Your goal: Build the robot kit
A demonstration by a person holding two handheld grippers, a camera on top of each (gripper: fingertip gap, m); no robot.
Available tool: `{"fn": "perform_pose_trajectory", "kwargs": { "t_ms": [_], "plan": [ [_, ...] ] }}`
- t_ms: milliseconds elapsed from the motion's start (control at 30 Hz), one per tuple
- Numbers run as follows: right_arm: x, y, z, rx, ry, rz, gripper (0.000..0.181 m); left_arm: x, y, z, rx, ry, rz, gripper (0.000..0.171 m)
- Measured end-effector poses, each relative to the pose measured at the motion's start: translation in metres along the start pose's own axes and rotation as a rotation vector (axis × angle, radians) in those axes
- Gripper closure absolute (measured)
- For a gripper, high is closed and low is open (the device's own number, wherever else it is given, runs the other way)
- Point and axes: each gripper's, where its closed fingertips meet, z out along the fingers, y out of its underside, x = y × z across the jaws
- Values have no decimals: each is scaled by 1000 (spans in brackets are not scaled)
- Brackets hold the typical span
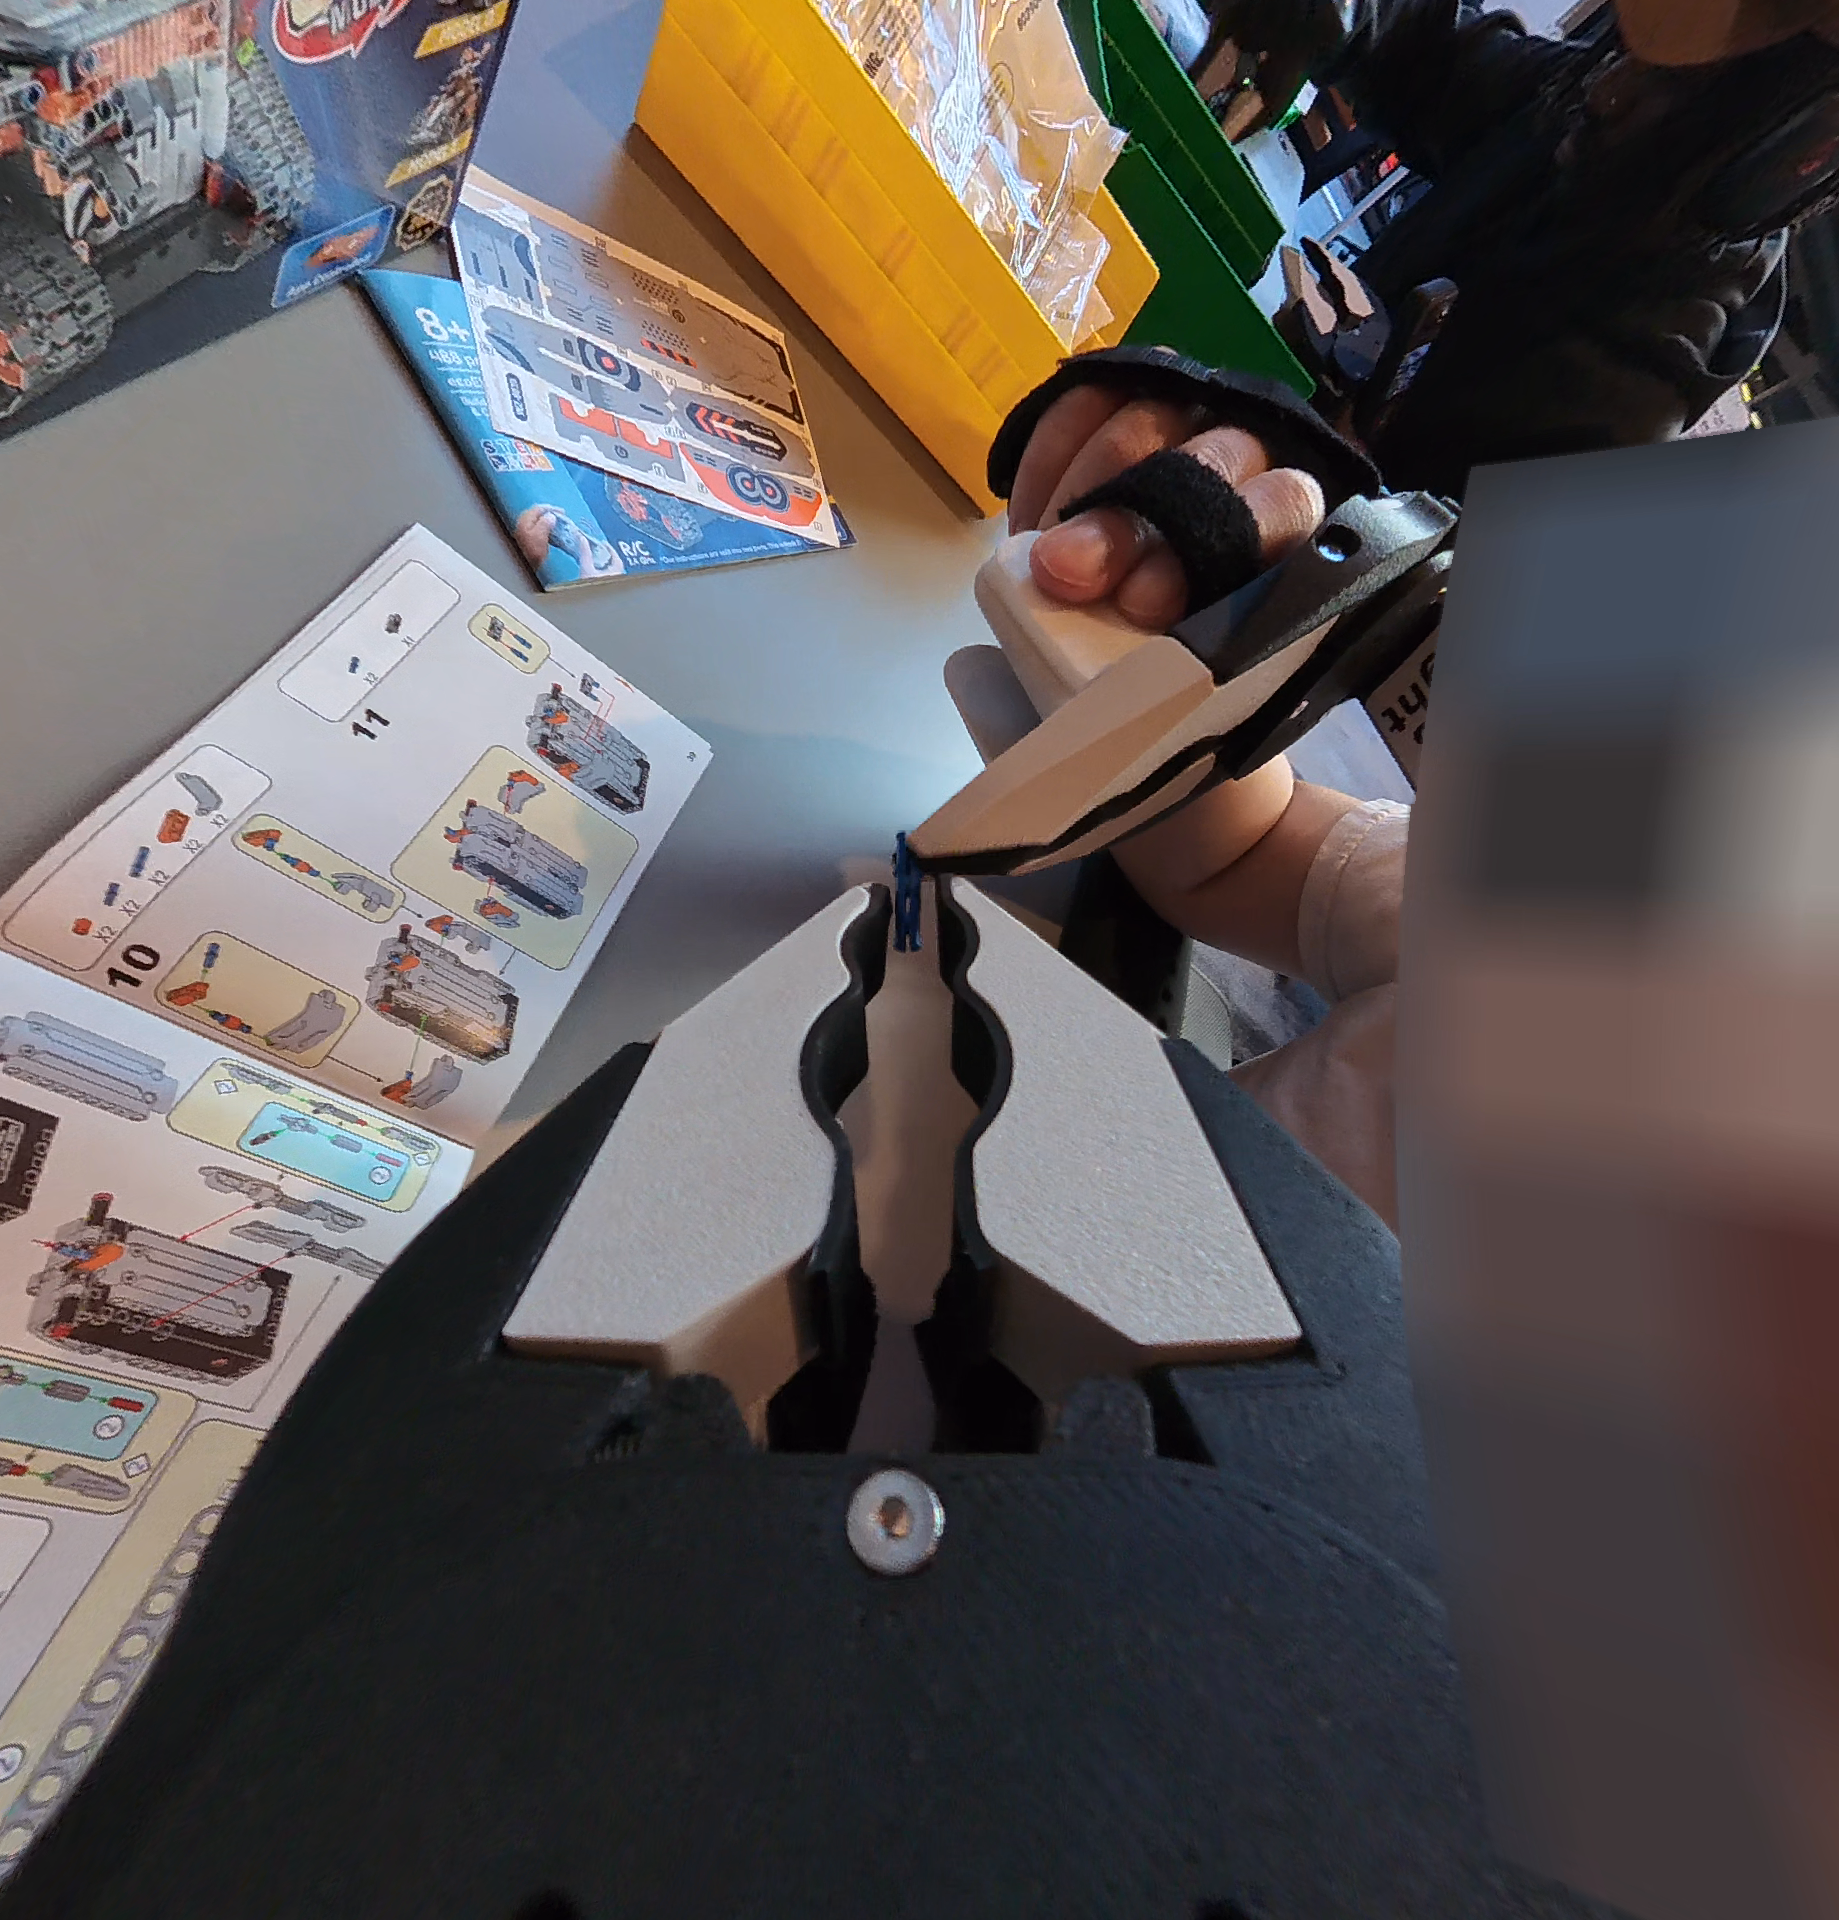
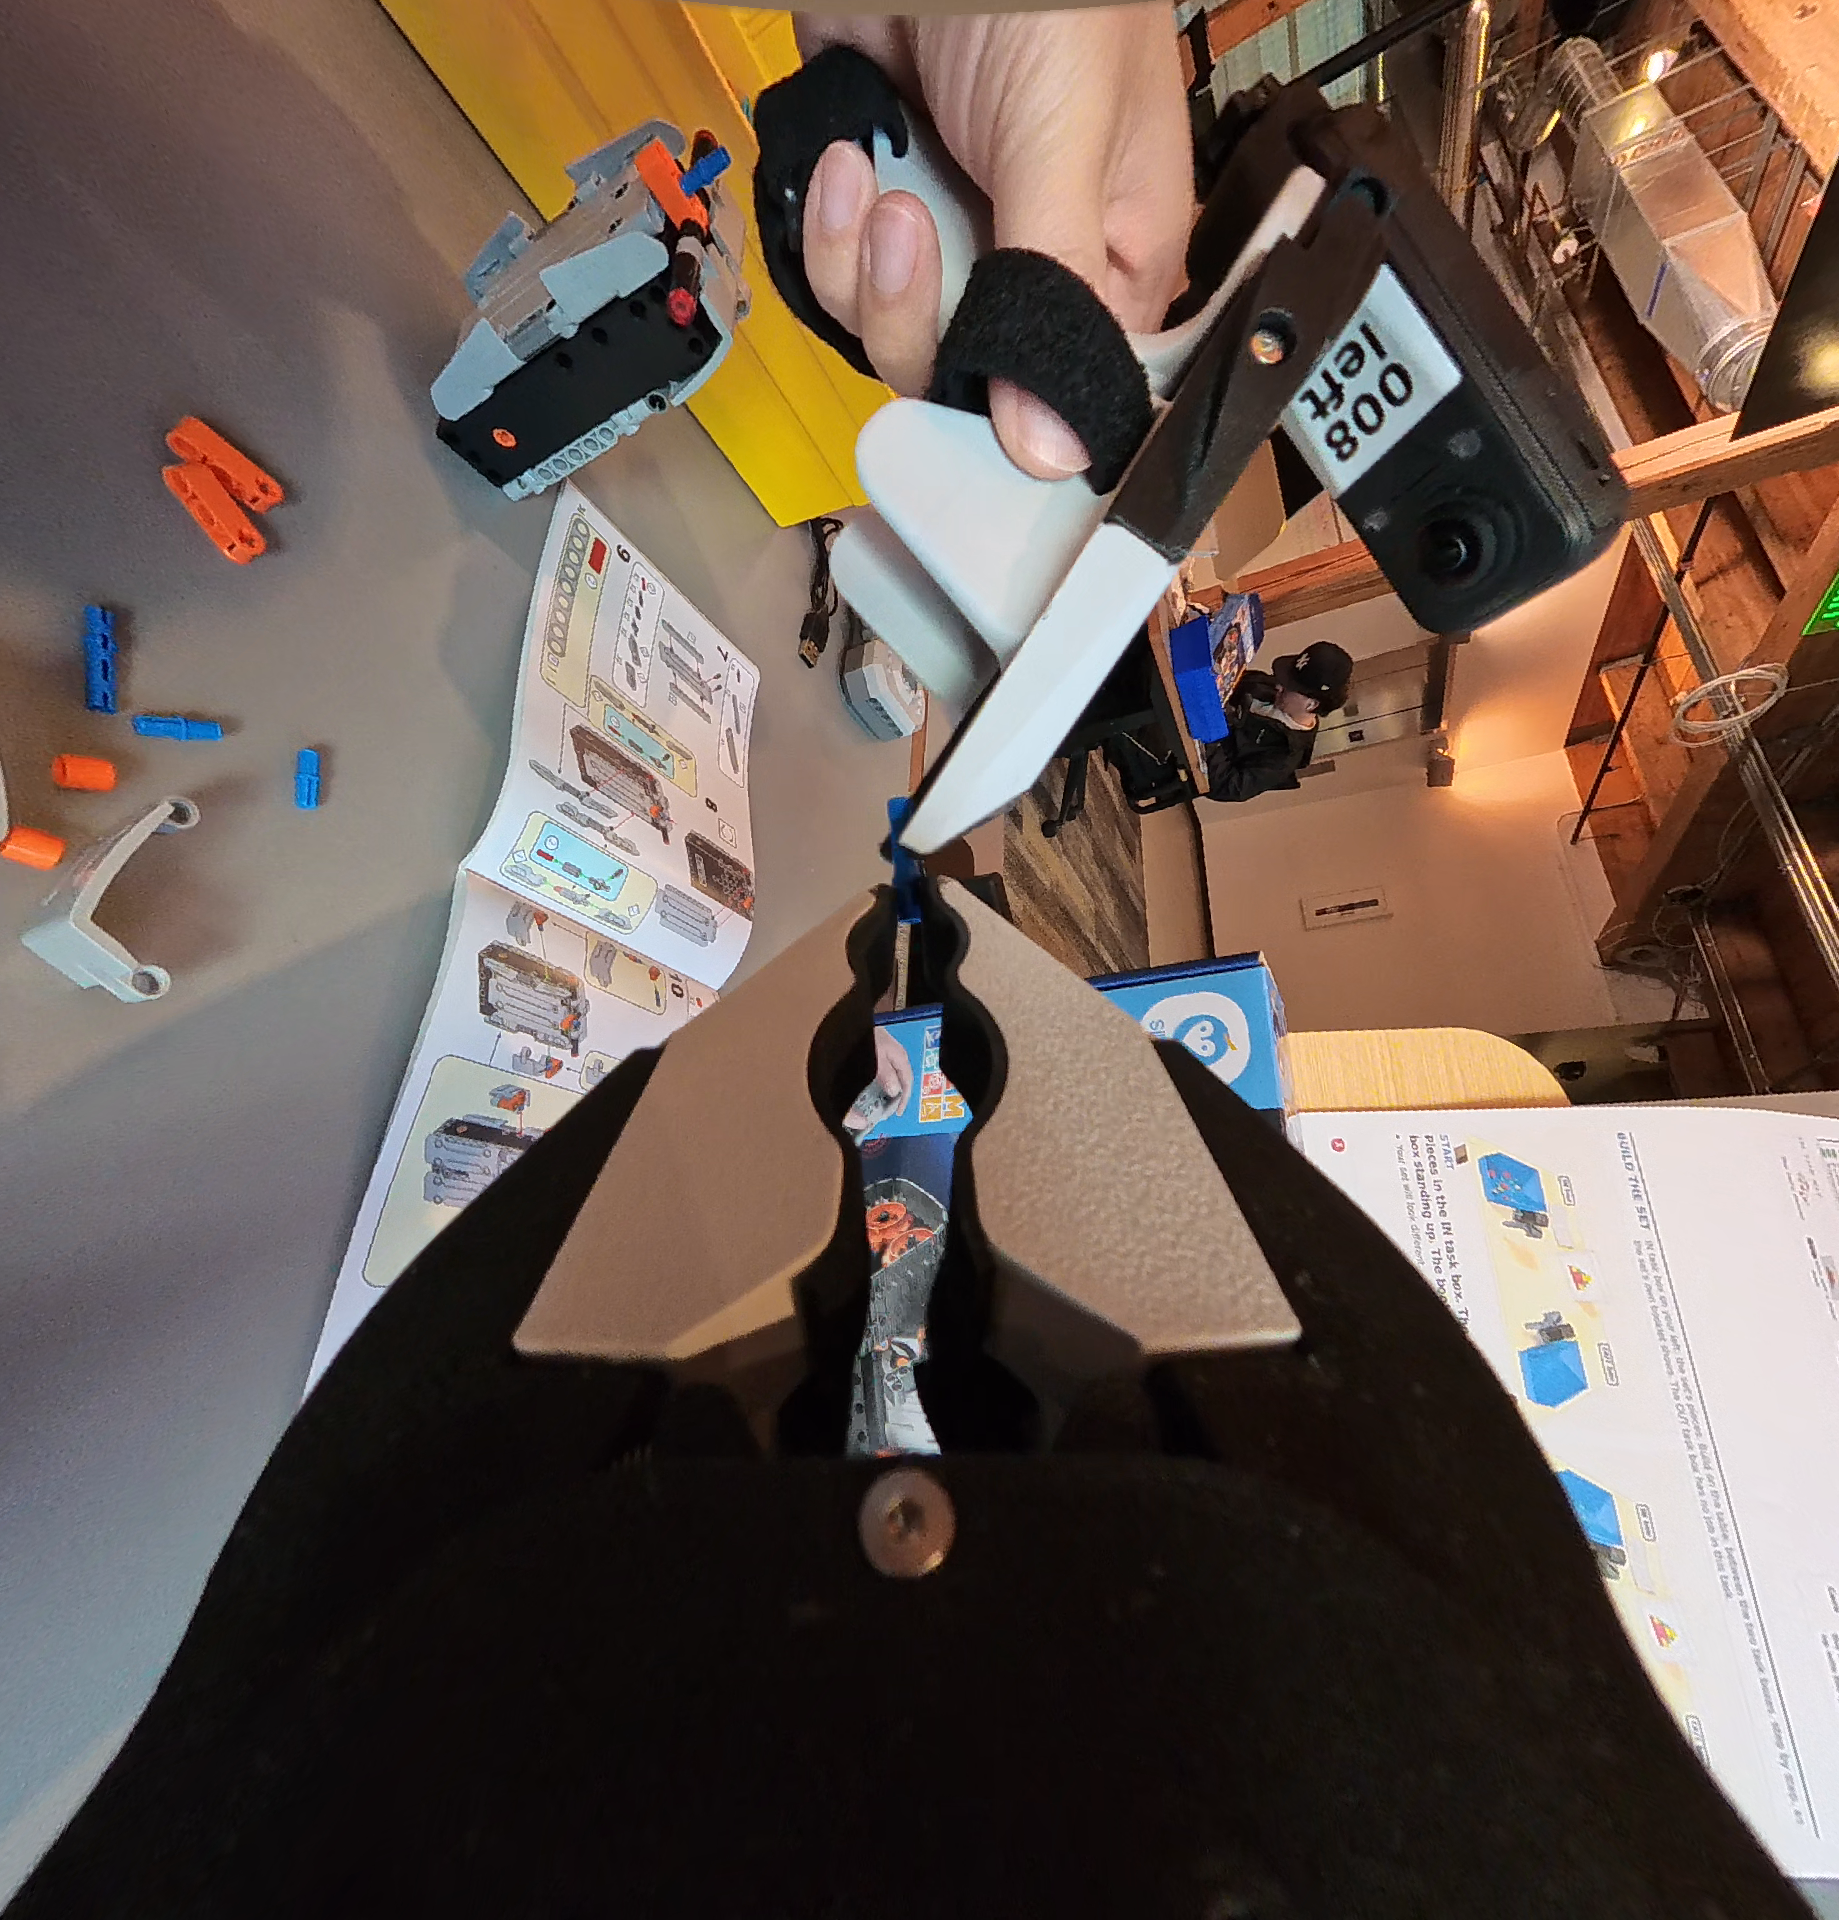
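Observation:
A small blue pin [image 1: 906, 896] hangs in the air between my two grippers, which meet tip to tip. My left gripper [image 1: 910, 906] is shut on its lower end. My right gripper [image 1: 920, 850] comes in from the right, held by a hand [image 1: 1133, 520], and is shut on its upper end. In the right wrist view my right gripper [image 2: 907, 906] grips the blue pin [image 2: 902, 868], and the left gripper [image 2: 910, 831] pinches its far end from above. Both grippers are raised above the grey table [image 1: 811, 665].
An open instruction booklet [image 1: 271, 935] lies on the table, and it shows in the right wrist view [image 2: 603, 883] too. A sticker sheet [image 1: 634, 364], yellow bin [image 1: 894, 229], green bin [image 1: 1185, 208] and kit box [image 1: 167, 156] stand behind. A partly built model [image 2: 593, 343], orange beams [image 2: 219, 488], blue pins [image 2: 101, 660] and a grey bent piece [image 2: 104, 914] lie apart. Less than 4 cm separates the two grippers' tips. Left tips and right tips are each some 20 centimetres from the partly built model [image 2: 593, 343].

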Motion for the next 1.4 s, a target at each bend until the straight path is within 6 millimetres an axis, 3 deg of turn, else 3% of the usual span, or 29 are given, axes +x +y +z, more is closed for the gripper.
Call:
{"fn": "perform_pose_trajectory", "kwargs": {
  "t_ms": [433, 833, 933, 1000, 1067, 1133, 1200, 1233, 1400],
  "plan": [
    [4, 0, -1, 3, 26, 0, 178, 1, -6, -2, 22, -42, 66, 169],
    [37, -3, -17, 68, 159, 116, 165, 17, -40, -27, 246, -10, 182, 170],
    [66, 4, -30, 144, 262, 367, 161, 19, -58, -36, 368, -38, 272, 170],
    [89, 9, -44, 292, 326, 639, 157, 27, -64, -38, 413, -11, 301, 170],
    [103, 12, -52, 464, 276, 959, 150, 31, -68, -36, 443, -18, 329, 170],
    [105, 16, -51, 580, 171, 1206, 150, 33, -69, -31, 433, -36, 360, 170],
    [98, 15, -45, 643, 29, 1361, 176, 32, -69, -27, 432, -64, 386, 170],
    [95, 14, -44, 685, -35, 1420, 180, 31, -69, -25, 422, -71, 390, 170],
    [96, 15, -41, 836, -112, 1562, 170, 31, -70, -22, 428, -60, 379, 170]
  ]
}}
